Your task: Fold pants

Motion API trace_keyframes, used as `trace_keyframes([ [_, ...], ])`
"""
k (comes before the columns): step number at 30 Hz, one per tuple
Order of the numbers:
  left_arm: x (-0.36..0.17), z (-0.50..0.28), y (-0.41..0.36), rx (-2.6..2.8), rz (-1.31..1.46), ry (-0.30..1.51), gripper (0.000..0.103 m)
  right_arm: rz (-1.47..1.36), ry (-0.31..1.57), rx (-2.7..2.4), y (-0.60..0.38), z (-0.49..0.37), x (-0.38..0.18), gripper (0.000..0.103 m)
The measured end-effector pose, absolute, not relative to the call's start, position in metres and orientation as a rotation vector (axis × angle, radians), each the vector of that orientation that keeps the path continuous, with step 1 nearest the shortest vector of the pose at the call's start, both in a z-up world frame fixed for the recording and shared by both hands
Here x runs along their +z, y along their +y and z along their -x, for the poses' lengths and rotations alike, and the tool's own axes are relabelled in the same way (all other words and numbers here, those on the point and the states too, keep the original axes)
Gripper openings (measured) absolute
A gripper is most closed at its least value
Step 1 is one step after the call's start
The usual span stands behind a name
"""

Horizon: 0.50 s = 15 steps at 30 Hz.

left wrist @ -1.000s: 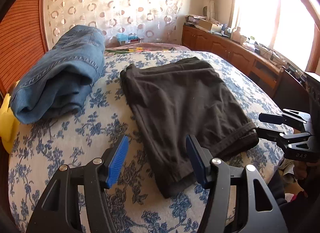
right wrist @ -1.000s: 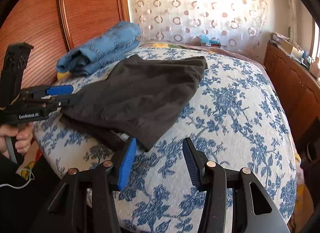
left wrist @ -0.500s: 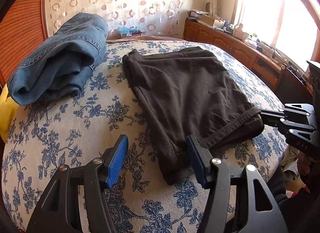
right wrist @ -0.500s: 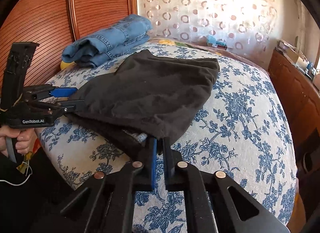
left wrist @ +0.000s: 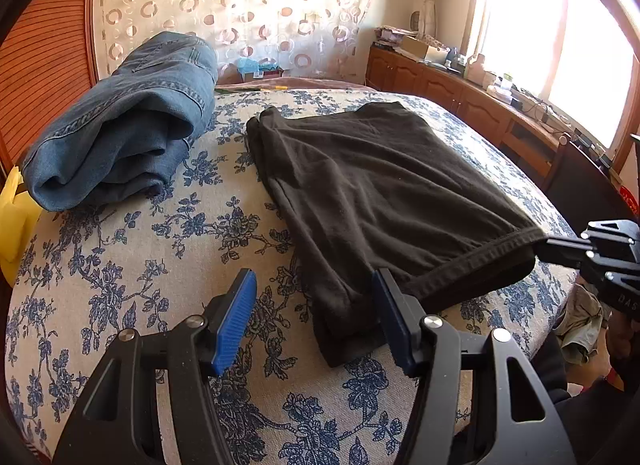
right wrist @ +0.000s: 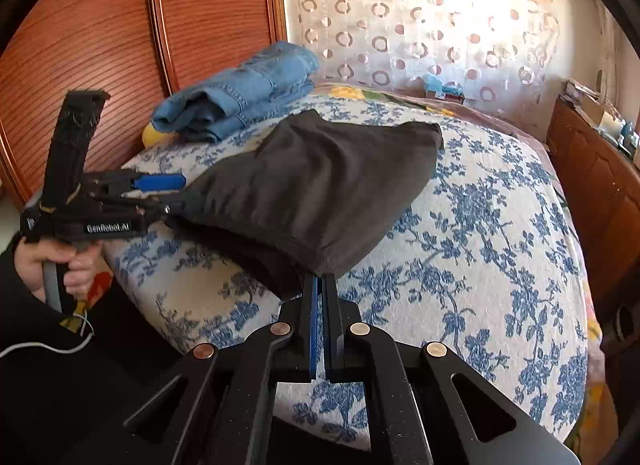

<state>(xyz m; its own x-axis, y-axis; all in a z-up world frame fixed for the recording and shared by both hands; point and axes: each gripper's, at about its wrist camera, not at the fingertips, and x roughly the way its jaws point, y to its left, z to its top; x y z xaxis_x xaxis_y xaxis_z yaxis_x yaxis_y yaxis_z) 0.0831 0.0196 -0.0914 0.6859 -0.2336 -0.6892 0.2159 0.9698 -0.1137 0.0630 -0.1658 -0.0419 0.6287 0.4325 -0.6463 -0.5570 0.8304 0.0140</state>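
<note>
Dark folded pants (left wrist: 380, 185) lie on a blue-flowered bed (left wrist: 140, 265). My left gripper (left wrist: 314, 289) stands open at the near edge, its jaws on either side of the pants' near left corner. The blue pads do not press the cloth. My right gripper (right wrist: 320, 281) is shut on the hem corner of the pants (right wrist: 320, 185), and the cloth rises slightly from the bed there. In the left wrist view the right gripper (left wrist: 548, 247) pinches the hem's right end. In the right wrist view a hand (right wrist: 36, 261) holds the left gripper (right wrist: 176, 191) at the pants' other corner.
Folded blue jeans (left wrist: 132, 125) sit at the back left near the wooden headboard (right wrist: 100, 45). A yellow object (left wrist: 12, 221) lies at the bed's left edge. A wooden cabinet (left wrist: 460, 97) with clutter runs under the window on the right.
My right gripper went from open to shut on the pants' hem corner and raised it a little. The left gripper came closer to the near corner, still open.
</note>
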Motion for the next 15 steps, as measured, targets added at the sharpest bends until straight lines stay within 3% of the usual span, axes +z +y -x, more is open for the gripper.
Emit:
trace_keyframes([
  [11,-0.09,-0.079,0.024,-0.278,0.047,0.76,0.06,0.171,0.707,0.551,-0.17,-0.065,-0.045,0.003],
  [15,-0.09,-0.077,0.026,-0.286,0.064,0.758,0.05,0.157,0.678,0.538,-0.173,-0.064,-0.037,0.008],
])
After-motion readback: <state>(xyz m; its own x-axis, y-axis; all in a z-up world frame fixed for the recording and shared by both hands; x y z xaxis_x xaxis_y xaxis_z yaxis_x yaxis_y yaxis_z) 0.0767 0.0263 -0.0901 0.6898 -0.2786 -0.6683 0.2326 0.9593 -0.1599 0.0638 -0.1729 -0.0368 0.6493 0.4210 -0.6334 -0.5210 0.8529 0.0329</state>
